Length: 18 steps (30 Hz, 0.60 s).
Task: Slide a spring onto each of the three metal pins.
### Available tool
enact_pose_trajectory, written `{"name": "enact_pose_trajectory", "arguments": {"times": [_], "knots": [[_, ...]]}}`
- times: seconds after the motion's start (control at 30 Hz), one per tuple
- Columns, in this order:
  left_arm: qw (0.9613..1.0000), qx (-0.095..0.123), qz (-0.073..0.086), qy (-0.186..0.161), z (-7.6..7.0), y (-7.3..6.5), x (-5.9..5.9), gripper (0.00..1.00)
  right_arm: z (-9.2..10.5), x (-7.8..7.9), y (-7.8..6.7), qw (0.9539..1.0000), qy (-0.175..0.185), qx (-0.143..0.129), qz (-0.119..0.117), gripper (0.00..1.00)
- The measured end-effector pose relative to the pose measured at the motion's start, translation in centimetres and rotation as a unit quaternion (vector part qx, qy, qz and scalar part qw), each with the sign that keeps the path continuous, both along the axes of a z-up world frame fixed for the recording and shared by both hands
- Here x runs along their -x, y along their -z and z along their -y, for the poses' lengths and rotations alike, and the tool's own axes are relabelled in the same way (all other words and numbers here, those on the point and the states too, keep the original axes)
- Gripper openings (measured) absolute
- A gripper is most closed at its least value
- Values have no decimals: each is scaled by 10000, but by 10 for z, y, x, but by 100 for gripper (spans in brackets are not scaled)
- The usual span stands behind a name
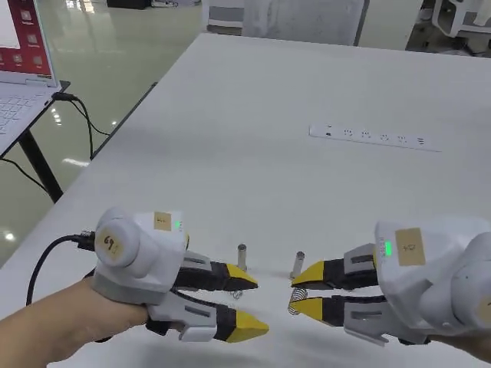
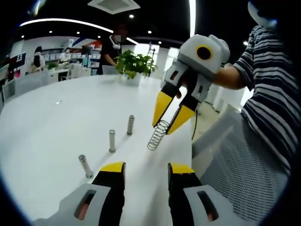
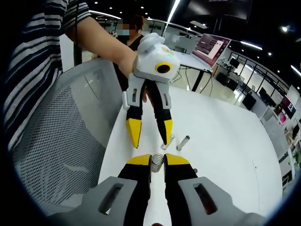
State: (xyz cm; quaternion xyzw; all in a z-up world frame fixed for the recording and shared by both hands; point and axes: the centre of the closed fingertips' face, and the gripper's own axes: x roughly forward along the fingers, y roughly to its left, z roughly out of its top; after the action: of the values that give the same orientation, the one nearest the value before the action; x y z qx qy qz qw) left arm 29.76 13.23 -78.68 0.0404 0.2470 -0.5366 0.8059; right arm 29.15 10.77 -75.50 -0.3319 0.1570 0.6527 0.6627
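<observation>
My right gripper (image 1: 303, 292) is shut on a small steel spring (image 1: 296, 298), which sticks out from between its yellow tips just above the white table (image 1: 253, 153). In the left gripper view the spring (image 2: 157, 135) hangs slanted from those tips. My left gripper (image 1: 252, 304) faces it from the left, open, with nothing between its jaws. Two bare metal pins (image 1: 242, 254) (image 1: 298, 264) stand upright just beyond the tips. The left gripper view shows three pins (image 2: 84, 165) (image 2: 112, 140) (image 2: 130, 125) in a row; the farthest looks ribbed. A second coil (image 3: 169, 140) stands by the left gripper's fingertip.
A white power strip (image 1: 374, 138) lies farther back on the table. An open laptop (image 1: 23, 61) sits on a stand off the table's left edge, with a black cable (image 1: 84, 115). A mesh chair (image 3: 70, 132) stands at the near side.
</observation>
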Motion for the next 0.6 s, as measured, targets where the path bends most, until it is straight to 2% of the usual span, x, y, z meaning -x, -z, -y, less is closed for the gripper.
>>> {"name": "enact_pose_trajectory", "arguments": {"times": [0.03,0.07,0.1,0.17,0.23,0.37,0.6], "knots": [[10000,0,-22,-40,-2,0,0,32,0,0,0,10000,12,-4,-1,7],[9999,0,-133,-102,-6,2,0,35,0,-1,0,10000,23,-13,5,7],[9998,-20,-143,-144,-9,4,-1,37,1,-1,0,10000,31,-12,10,7],[9996,-81,-75,-252,-18,5,-4,41,1,-1,1,10000,41,15,34,7],[9993,-58,-87,-359,-24,4,-5,42,2,-2,1,10000,45,23,52,7],[9986,-39,-58,-523,-34,1,-8,53,2,-4,1,9999,104,-3,39,7],[9973,-75,-41,-734,-50,-1,-8,64,4,-8,0,9998,194,-30,43,7]]}}
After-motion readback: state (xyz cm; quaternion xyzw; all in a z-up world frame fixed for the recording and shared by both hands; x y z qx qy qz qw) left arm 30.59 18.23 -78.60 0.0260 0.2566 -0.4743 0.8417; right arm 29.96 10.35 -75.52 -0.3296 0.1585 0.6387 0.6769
